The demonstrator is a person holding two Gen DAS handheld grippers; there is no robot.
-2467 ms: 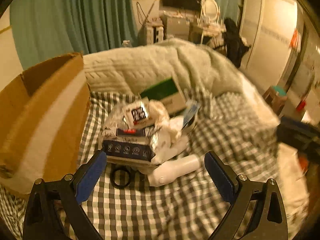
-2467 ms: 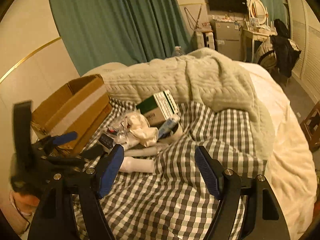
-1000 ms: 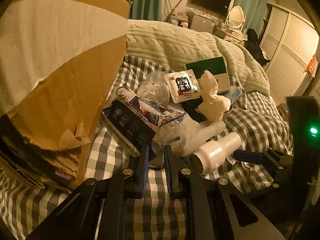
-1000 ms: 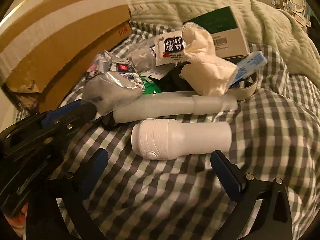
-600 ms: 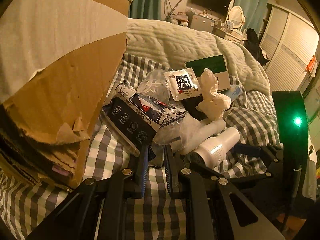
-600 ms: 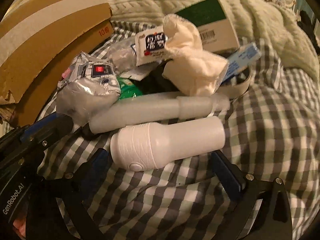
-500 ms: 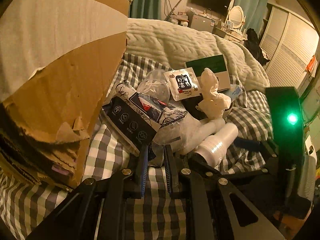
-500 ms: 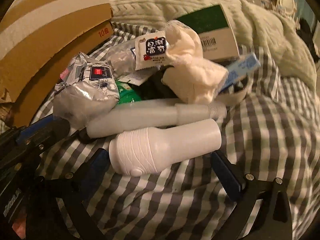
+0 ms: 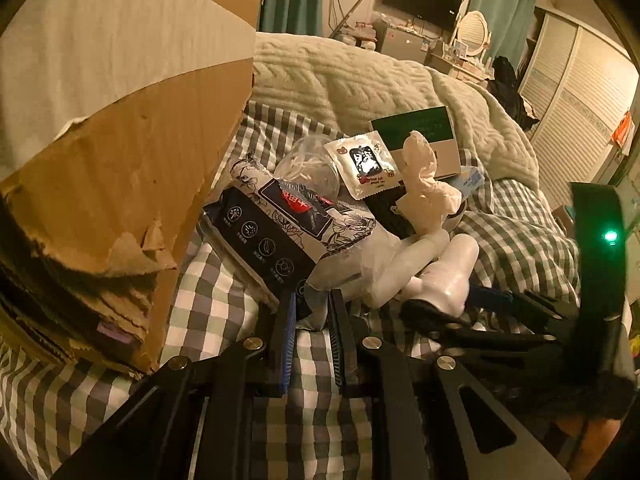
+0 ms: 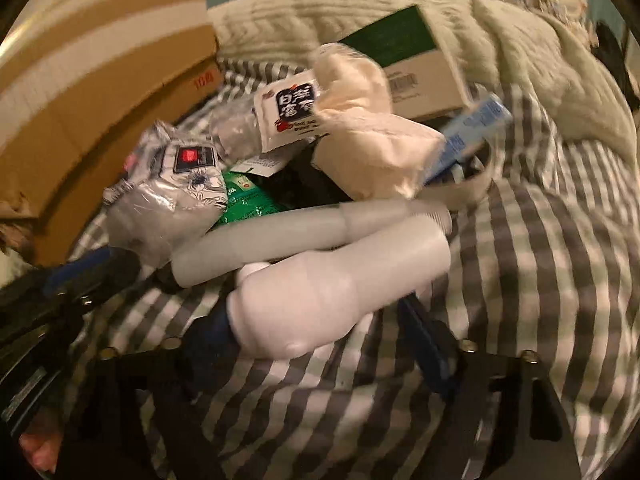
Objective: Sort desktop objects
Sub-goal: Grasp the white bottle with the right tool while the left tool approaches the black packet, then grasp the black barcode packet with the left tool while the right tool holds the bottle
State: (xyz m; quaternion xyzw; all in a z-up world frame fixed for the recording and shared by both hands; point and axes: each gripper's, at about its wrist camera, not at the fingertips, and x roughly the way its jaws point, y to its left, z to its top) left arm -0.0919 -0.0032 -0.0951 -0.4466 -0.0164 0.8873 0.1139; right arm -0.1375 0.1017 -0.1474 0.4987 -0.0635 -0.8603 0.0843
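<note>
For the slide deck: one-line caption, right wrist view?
Right tongs closing around white bottle beside cluttered pile on checked sheet.

Left black two-finger gripper with blue pads [image 9: 311, 312], angled steeply down, jaws nearly together, pinching the clear plastic edge of the crinkly floral-printed wrapper pack [image 9: 296, 224]. Right black two-finger gripper with blue pads [image 10: 320, 328], also tilted well downward, jaws closing around the fat end of the white ribbed plastic bottle-shaped body [image 10: 332, 288], pads flanking it on either side; contact blurred, not certain. At the lower left of the right wrist view, a fingertip [image 10: 38, 454].
</note>
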